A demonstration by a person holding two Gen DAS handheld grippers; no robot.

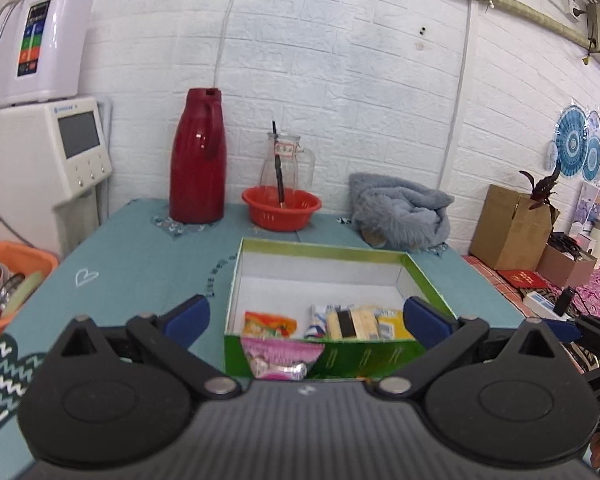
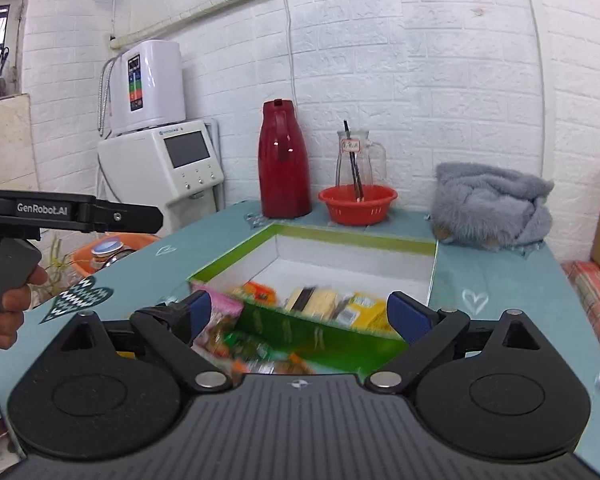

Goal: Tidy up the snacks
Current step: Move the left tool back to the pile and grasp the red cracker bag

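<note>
- On the far left, one orange basin [image 1: 4, 280] sits off the table's edge with jars in it, below two white appliances [image 1: 40, 148] stacked one on the other.
- One red thermos [image 1: 198, 156] stands at the back of the teal tablecloth [image 1: 140, 264].
- Next to it, one red basket [image 1: 282, 208] sits in front of one glass jug [image 1: 286, 160] holding a dark straw.
- In the middle lies one green box [image 1: 420, 276], open on top, with roughly five snack packets [image 1: 352, 322] along its near wall; motion blur keeps me from a surer count.
- One pink packet [image 1: 280, 358] lies outside, touching the box's near wall.
- The left gripper [image 1: 306, 316] hangs wide open with nothing in it, both blue pads spread either side of the box front.
- The right gripper [image 2: 300, 314] is likewise spread wide and empty.
- One grey fluffy bundle [image 1: 400, 212] rests at the back right.
</note>
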